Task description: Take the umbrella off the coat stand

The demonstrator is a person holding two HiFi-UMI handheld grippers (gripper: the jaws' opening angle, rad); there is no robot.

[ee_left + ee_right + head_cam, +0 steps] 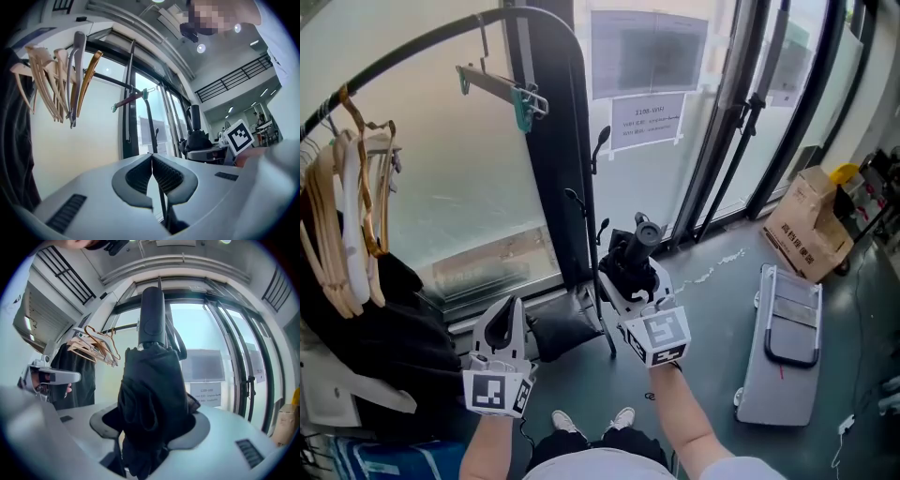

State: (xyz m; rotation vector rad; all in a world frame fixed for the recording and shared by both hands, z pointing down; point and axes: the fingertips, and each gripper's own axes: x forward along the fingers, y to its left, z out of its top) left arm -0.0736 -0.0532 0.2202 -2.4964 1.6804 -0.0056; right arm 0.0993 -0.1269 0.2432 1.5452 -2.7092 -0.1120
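A black folded umbrella (pixel 630 255) stands upright between the jaws of my right gripper (pixel 634 281), which is shut on its bunched fabric. In the right gripper view the umbrella (pixel 152 394) fills the gap between the pads, its handle pointing up. It hangs free, just right of the thin black coat stand (pixel 588 214) with its small hooks. My left gripper (pixel 507 317) is lower and to the left, level, its jaws shut tip to tip on nothing (pixel 152 161). The stand's pole (pixel 150 123) shows straight ahead of it.
A curved clothes rail at the left carries wooden hangers (pixel 358 217) and dark garments (pixel 389 337). Behind is a glass wall with a paper notice (pixel 647 122). On the floor to the right are a cardboard box (pixel 811 227) and a folded grey trolley (pixel 783 342).
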